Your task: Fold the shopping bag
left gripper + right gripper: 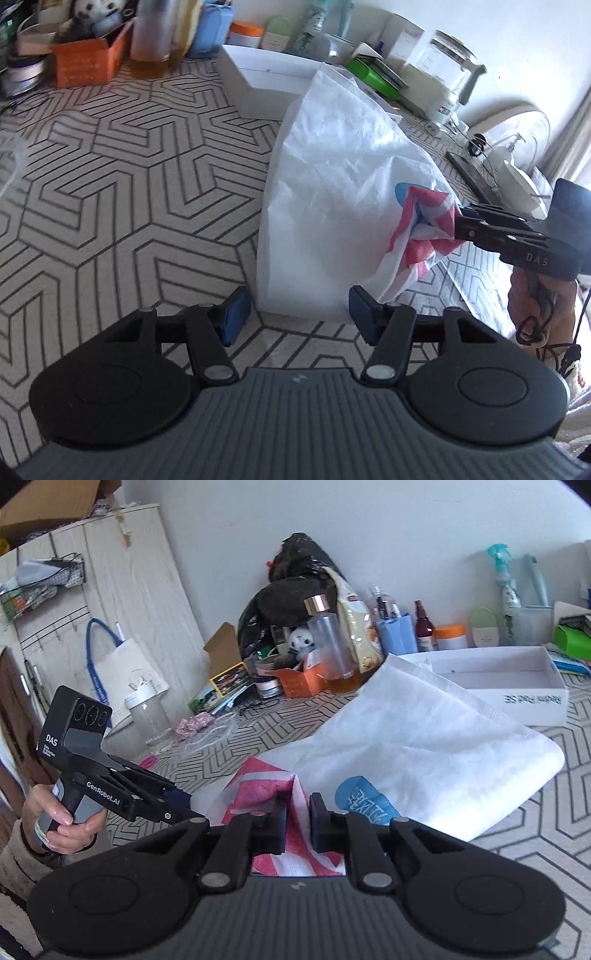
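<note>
The shopping bag [332, 177] is white with a blue logo and a pink-and-white striped end. It lies on the patterned tabletop with its near-right end raised. My right gripper [457, 226] is shut on the bunched striped end [424, 229]. In the right wrist view, the striped fabric [258, 786] sits squeezed between that gripper's [298, 823] fingers, and the white body [424, 746] spreads beyond. My left gripper [300, 314] is open, its blue pads either side of the bag's near edge and holding nothing. It also shows as the left gripper [188, 805] beside the striped end.
A white open box [266, 85] stands just behind the bag. Along the back wall are an orange box [88, 59], bottles [332, 650] and other clutter. A clear jar [147, 716] stands at the far left. A hand [62, 816] holds the left gripper's handle.
</note>
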